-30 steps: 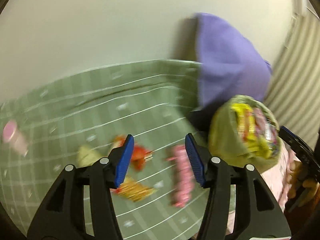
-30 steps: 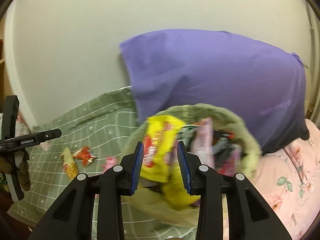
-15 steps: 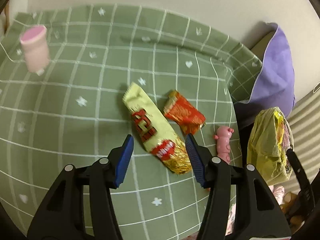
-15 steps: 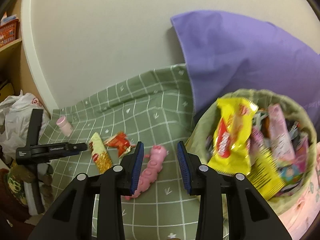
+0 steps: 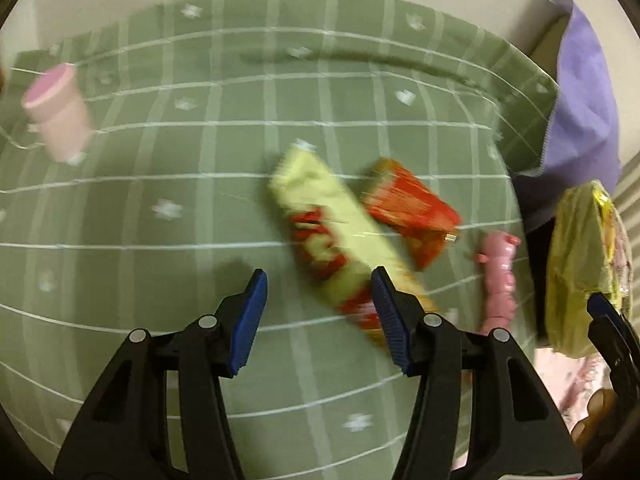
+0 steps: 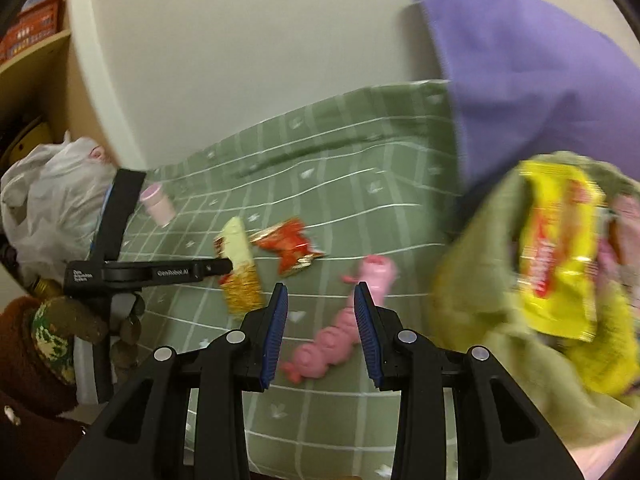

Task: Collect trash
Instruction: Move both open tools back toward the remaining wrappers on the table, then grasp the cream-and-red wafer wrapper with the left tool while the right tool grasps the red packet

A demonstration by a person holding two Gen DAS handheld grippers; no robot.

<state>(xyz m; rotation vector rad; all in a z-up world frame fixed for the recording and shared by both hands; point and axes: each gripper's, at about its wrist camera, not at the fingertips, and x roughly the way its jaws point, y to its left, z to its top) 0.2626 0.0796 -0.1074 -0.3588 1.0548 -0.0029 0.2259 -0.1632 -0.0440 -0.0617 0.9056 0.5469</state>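
Olive-green bag (image 6: 492,280), mouth open, sits right of the green checked cloth (image 5: 200,184): holds one yellow snack packet (image 6: 556,248) with unreadable red print, plus pink wrappers, count unclear. On cloth: one pale-yellow wrapper (image 5: 336,232) with red lettering, blurred; one red wrapper (image 5: 412,208) just beside it; one pink caterpillar toy (image 6: 344,328) nearer the bag; one pink cup (image 5: 56,112) far from it. Left gripper (image 5: 320,312) open, empty, over the yellow wrapper; its side reads "GenRobot.AI". Right gripper (image 6: 320,332) open, empty, above the toy.
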